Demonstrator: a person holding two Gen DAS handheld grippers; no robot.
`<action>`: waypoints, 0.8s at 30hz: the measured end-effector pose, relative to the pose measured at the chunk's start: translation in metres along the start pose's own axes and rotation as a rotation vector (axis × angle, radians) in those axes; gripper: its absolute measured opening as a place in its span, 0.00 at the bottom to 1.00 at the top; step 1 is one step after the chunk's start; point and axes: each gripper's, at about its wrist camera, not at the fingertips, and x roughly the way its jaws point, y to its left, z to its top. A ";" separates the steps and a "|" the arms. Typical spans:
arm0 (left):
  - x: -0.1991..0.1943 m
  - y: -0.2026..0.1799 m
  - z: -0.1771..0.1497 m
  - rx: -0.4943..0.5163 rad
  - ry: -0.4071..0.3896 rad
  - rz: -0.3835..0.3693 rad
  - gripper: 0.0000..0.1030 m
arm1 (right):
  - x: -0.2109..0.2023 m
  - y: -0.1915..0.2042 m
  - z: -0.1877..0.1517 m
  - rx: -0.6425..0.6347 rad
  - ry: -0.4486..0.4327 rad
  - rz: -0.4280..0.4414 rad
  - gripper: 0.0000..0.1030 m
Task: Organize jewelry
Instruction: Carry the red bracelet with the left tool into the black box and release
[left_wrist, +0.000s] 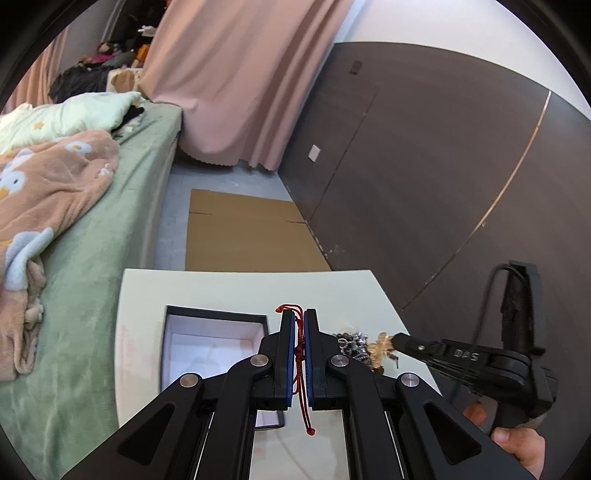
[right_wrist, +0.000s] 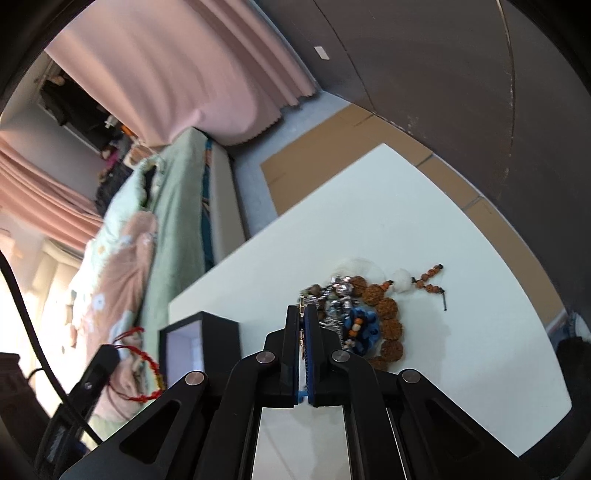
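White table (right_wrist: 461, 332): open black box (left_wrist: 216, 343) at its left; heap of beaded jewelry (right_wrist: 369, 314) right of it. Left gripper (left_wrist: 299, 321): jaws clamped on a red cord bracelet (left_wrist: 300, 369), above the table by the box. Right gripper (right_wrist: 302, 314): jaws narrow, pinching a metal piece at the heap's edge.

Both handheld grippers are matte black with angular linkage arms joined by round silver pivot screws. The left gripper (left_wrist: 299, 328) has blue pads lining its two slim fingers, and the right gripper (right_wrist: 301, 321) matches it. The right one carries raised "DAS" lettering on its side and a thin black cable looping behind. A bare hand (left_wrist: 517, 439) wraps its handle.
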 end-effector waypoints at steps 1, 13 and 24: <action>-0.002 0.002 0.000 -0.006 -0.005 0.007 0.04 | -0.002 0.001 -0.001 0.002 -0.004 0.020 0.04; -0.013 0.024 0.006 -0.076 -0.053 0.042 0.04 | 0.004 0.043 -0.018 -0.024 -0.009 0.206 0.04; -0.021 0.060 0.015 -0.230 -0.049 0.079 0.67 | 0.022 0.066 -0.029 -0.046 0.038 0.298 0.04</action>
